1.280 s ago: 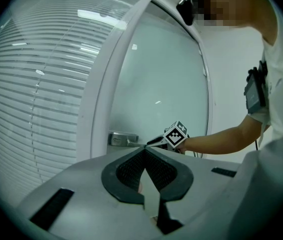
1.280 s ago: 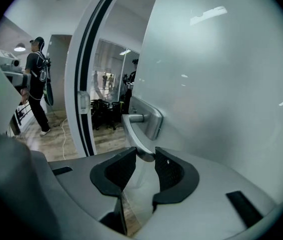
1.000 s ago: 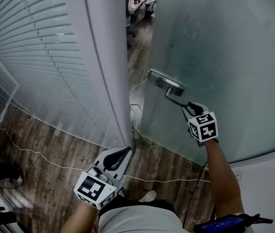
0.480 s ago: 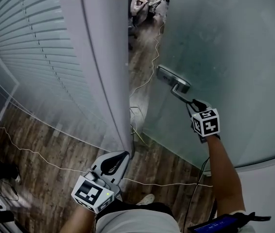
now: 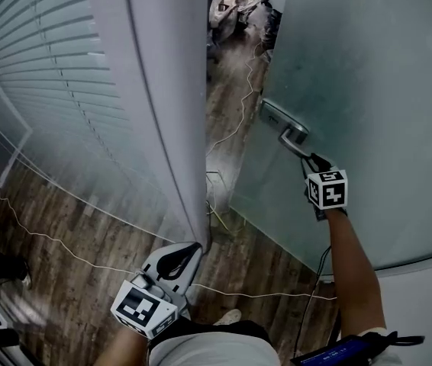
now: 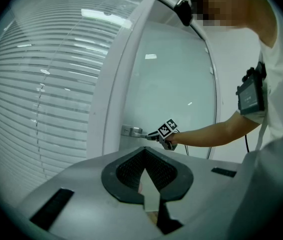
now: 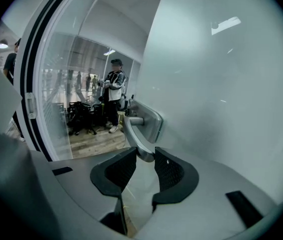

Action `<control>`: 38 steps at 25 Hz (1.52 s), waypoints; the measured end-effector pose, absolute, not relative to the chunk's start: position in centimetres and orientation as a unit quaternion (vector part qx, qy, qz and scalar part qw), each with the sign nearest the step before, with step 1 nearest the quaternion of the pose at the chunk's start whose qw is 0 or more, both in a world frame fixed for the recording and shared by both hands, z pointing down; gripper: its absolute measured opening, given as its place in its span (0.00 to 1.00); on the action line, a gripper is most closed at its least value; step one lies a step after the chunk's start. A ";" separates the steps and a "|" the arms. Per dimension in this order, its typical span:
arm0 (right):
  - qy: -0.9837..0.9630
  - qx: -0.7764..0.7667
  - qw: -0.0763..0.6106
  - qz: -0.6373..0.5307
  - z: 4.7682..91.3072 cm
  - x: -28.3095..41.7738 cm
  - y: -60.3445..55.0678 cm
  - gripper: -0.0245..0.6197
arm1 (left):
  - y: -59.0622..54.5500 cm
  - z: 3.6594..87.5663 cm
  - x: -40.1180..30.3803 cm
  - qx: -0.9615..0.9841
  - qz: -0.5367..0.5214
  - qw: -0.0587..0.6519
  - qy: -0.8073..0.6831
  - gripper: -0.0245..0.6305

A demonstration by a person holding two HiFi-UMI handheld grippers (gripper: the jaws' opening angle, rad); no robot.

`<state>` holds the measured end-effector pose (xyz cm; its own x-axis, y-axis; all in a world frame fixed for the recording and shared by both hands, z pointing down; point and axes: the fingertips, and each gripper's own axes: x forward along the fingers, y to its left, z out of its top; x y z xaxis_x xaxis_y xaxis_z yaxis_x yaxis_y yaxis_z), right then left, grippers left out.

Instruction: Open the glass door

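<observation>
Frosted glass door [image 5: 369,90] ajar, right of white door frame [image 5: 166,90]; gap beside frame shows wood floor [image 5: 63,235], loose cable [image 5: 240,101]. Slatted blinds [image 5: 40,67] left of frame. Right gripper [image 5: 309,158]: jaws just closing, clamped on curved metal door handle [image 5: 292,137]. Left gripper [image 5: 189,248] at frame foot, jaws clenched, empty

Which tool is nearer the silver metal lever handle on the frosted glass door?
Right. The right tool grips the silver lever handle, jaws just tightening; the left tool hangs away, low by the white door frame.

A gap (cable [image 5: 242,105] on floor [image 5: 227,82]) separates frame [image 5: 166,90] and glass door [image 5: 369,90].
</observation>
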<state>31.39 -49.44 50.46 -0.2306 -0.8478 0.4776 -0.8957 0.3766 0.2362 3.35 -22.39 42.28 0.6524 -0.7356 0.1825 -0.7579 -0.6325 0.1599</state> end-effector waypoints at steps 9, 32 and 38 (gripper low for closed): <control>-0.753 0.614 0.234 0.038 49.9 33.6 -48.3 0.22 | -22.1 43.0 2.3 0.902 0.049 0.113 -0.414 0.04; -0.765 0.643 0.010 -0.014 36.0 17.5 -15.8 0.04 | -17.9 39.0 -3.6 0.956 0.018 0.072 -0.284 0.04; -0.776 0.630 0.010 -0.024 35.5 15.3 -11.4 0.04 | -15.2 38.3 -4.3 0.953 0.008 0.064 -0.297 0.04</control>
